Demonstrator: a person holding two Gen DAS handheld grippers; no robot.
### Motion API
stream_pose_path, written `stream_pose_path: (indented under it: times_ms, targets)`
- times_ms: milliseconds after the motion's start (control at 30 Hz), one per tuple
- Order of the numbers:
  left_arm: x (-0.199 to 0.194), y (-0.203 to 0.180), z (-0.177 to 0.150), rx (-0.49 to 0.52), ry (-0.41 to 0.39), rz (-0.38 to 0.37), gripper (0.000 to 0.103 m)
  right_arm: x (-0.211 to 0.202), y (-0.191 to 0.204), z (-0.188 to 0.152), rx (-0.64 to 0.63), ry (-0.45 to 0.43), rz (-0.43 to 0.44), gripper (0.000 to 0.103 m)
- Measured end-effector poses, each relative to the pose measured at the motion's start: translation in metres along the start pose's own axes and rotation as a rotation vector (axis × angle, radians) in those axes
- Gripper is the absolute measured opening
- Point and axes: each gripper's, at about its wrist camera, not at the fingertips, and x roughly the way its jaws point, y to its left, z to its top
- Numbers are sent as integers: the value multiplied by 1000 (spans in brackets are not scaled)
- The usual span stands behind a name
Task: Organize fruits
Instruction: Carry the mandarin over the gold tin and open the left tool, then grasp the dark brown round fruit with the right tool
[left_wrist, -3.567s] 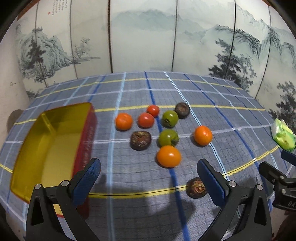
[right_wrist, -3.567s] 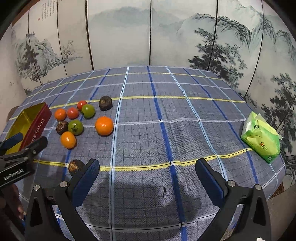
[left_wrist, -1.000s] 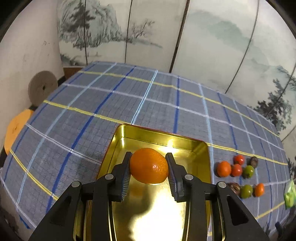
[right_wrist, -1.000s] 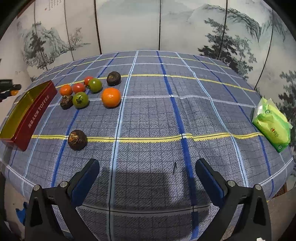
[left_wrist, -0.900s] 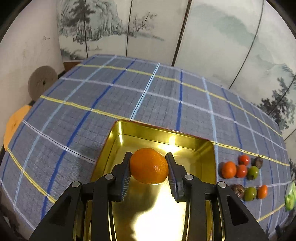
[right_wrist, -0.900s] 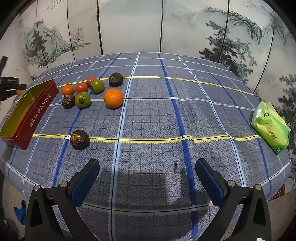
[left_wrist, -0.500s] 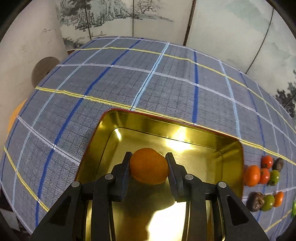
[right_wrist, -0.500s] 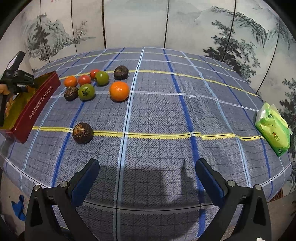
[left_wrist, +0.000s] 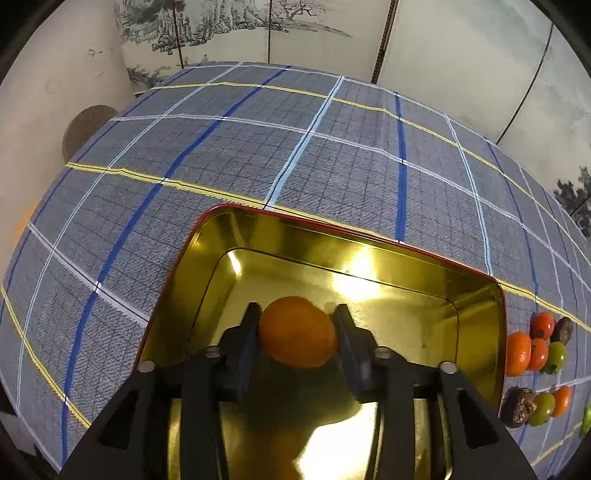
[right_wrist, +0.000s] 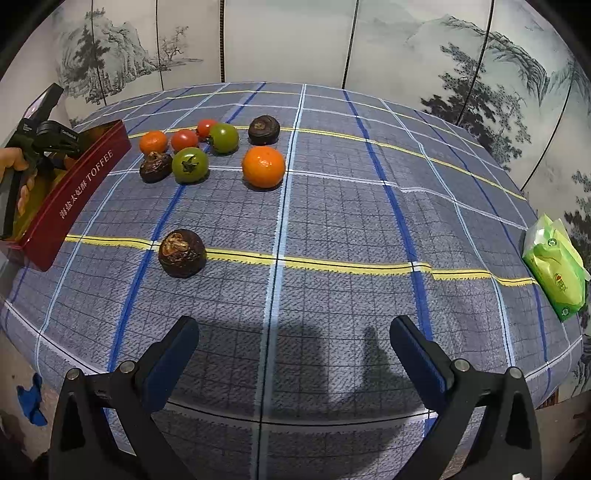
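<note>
A table under a blue plaid cloth (right_wrist: 332, 229) carries a red toffee tin (right_wrist: 79, 192), loose fruits (right_wrist: 263, 166) — and a green packet (right_wrist: 557, 269).

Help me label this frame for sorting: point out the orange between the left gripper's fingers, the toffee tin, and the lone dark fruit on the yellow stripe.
orange (left_wrist: 297, 332), left wrist view, middle of its peel.
toffee tin (left_wrist: 476, 321), left wrist view, gold inner side wall.
dark fruit (right_wrist: 181, 253), right wrist view, centre of its skin.

One orange (left_wrist: 297, 332) lies in the one red tin (right_wrist: 74, 195); on the tabletop (right_wrist: 332, 229) sit two more oranges, two red tomatoes, two green tomatoes, three dark brown fruits and one green packet (right_wrist: 556, 273)
</note>
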Motion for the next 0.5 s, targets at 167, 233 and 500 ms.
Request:
stream_pose_path:
  times_ms: [167, 233, 500]
  targets:
    - [-21, -4, -4, 22, -46, -33, 80, -2, 5, 2, -13, -11, 7, 103]
    - [-40, -3, -6, 41, -98, -45, 80, -2, 7, 4, -19, -18, 15, 103]
    - [-162, 29, -75, 96, -368, -166, 89, 7, 30, 18, -65, -47, 110, 103]
